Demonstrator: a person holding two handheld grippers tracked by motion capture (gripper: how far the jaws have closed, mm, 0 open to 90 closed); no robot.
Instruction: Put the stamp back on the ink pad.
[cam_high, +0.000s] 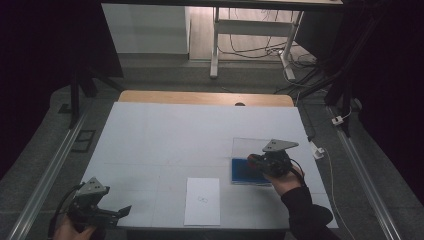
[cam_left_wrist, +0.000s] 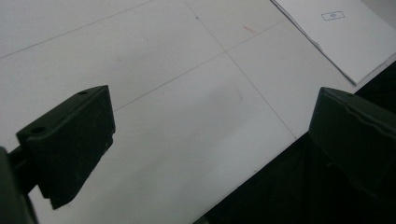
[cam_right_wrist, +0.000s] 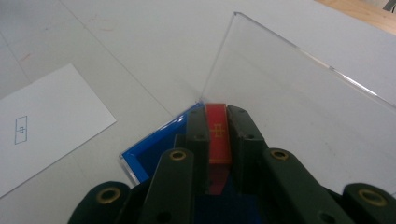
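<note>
One red card (cam_right_wrist: 218, 135) is sitting clenched between the jaws of the right hand-held gripper (cam_right_wrist: 218, 122), just above the blue case (cam_high: 248, 171) with its clear lid (cam_right_wrist: 299, 93) standing open. The person is best keeping the card edge-on and lowering it squarely into the blue tray, clear of the lid, while the left hand-held gripper (cam_high: 112, 214) is resting released near the table (cam_high: 165, 140) edge.

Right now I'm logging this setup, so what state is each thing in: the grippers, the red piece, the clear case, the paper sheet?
left gripper: open, holding nothing, above the table edge.
right gripper: shut on the red piece.
red piece: clamped, over the blue tray.
clear case: lid open, standing up.
blue tray: lying flat.
paper sheet: flat, untouched.
</note>
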